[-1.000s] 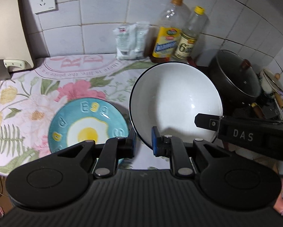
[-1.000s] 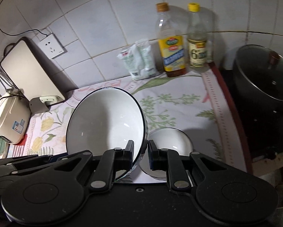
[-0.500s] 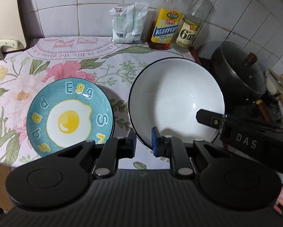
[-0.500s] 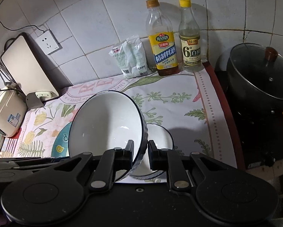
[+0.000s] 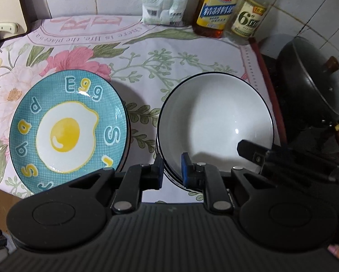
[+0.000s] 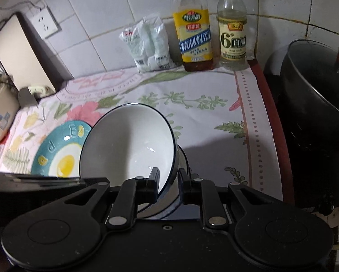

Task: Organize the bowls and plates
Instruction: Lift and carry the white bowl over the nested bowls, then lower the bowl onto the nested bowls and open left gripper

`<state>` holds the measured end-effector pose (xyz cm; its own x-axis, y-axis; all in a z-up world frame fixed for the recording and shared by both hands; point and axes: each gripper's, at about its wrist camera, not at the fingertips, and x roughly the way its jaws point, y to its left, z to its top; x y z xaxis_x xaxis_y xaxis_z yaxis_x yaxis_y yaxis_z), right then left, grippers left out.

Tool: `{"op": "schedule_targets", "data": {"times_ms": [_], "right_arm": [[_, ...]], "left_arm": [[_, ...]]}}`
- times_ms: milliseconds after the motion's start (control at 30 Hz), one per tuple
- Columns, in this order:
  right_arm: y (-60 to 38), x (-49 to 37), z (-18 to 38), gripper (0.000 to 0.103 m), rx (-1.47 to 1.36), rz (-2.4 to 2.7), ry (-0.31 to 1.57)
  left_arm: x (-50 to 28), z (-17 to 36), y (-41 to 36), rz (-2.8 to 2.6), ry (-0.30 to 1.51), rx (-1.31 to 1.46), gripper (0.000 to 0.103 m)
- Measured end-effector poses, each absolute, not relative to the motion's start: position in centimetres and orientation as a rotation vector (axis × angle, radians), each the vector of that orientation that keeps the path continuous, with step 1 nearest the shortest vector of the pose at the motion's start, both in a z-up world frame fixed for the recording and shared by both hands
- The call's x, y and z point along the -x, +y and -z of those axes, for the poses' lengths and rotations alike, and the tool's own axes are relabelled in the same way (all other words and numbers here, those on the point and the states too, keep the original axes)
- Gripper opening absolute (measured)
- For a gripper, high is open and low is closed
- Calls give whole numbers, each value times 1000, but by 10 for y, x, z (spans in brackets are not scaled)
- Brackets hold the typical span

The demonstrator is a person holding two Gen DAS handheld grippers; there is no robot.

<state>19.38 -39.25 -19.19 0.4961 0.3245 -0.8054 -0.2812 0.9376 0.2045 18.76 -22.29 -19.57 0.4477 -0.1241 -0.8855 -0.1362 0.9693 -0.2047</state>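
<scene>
Both grippers and white bowl [image 5: 214, 117] lower than before, bowl nearer floral cloth [image 5: 192, 54] | bowl mouth up, tilted, over another bowl [image 6: 183, 158] | left gripper [image 5: 171, 172] clamps rim; right gripper [image 6: 168, 182] opening around rim | teal plate [image 5: 67, 124] reads "Egg"

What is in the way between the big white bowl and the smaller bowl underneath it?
Nothing visible. The big white bowl is tilted directly over the smaller bowl, whose rim peeks out beside it. The egg plate lies off to the side, apart.
</scene>
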Motion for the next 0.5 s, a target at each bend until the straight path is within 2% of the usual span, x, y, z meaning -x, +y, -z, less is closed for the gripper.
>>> {"op": "schedule_targets", "data": {"times_ms": [300, 500], "right_arm": [[-386, -195, 196, 25, 78, -388, 925], [-386, -191, 200, 25, 119, -404, 887]], "left_arm": [[-193, 195, -235, -68, 1102, 190, 16], [-193, 200, -227, -79, 1114, 242, 16]]}}
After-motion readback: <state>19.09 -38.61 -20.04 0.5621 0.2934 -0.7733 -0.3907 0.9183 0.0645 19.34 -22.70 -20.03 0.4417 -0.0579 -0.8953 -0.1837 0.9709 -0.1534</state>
